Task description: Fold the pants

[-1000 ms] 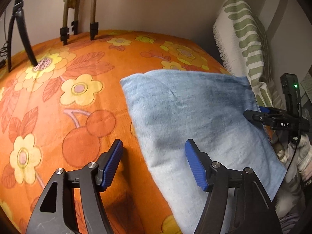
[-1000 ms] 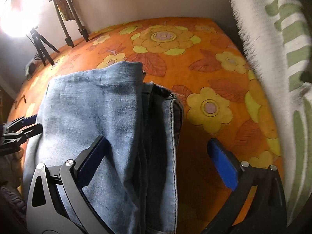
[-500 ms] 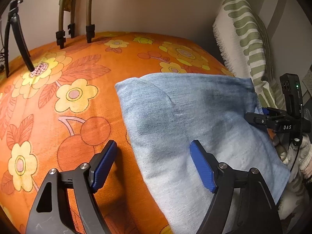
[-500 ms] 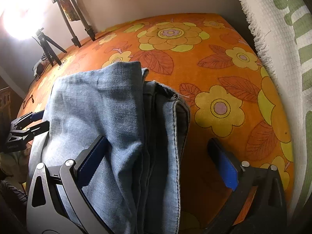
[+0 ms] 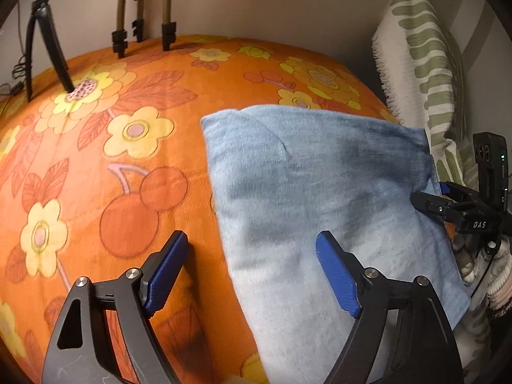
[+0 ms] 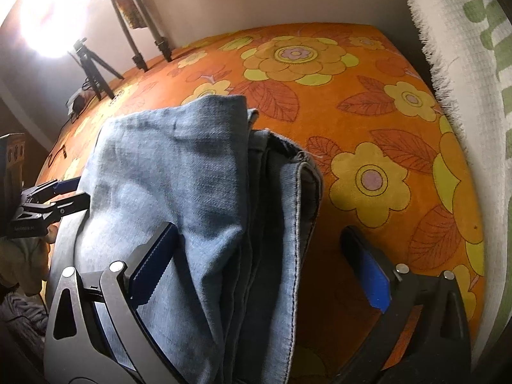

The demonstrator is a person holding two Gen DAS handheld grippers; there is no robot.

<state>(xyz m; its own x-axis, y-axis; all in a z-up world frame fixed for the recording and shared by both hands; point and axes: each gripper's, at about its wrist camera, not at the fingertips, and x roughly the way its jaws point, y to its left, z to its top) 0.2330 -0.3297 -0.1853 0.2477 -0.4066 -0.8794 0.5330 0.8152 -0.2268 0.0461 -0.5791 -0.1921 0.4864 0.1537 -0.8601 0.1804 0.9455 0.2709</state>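
The light blue denim pants (image 5: pixel 320 198) lie folded into a flat stack on the orange flowered bedspread (image 5: pixel 96 166). My left gripper (image 5: pixel 252 268) is open and straddles the stack's left edge, one finger on the bedspread, the other over the denim. In the right wrist view the pants (image 6: pixel 198 198) show stacked layers and a hemmed edge. My right gripper (image 6: pixel 262 262) is open and straddles that layered edge, its left finger over the denim. Each gripper shows at the far side of the pants in the other's view: the right one (image 5: pixel 448 204), the left one (image 6: pixel 54 198).
A white and green patterned pillow (image 5: pixel 422 73) stands along the right side of the bed. Tripod legs (image 5: pixel 140 35) and a black stand (image 5: pixel 44 51) rest at the far edge by the wall. A bright lamp (image 6: pixel 54 12) shines at the back left.
Both grippers have drawn back a little from the pants and stayed open. The folded stack has not moved on the bed.
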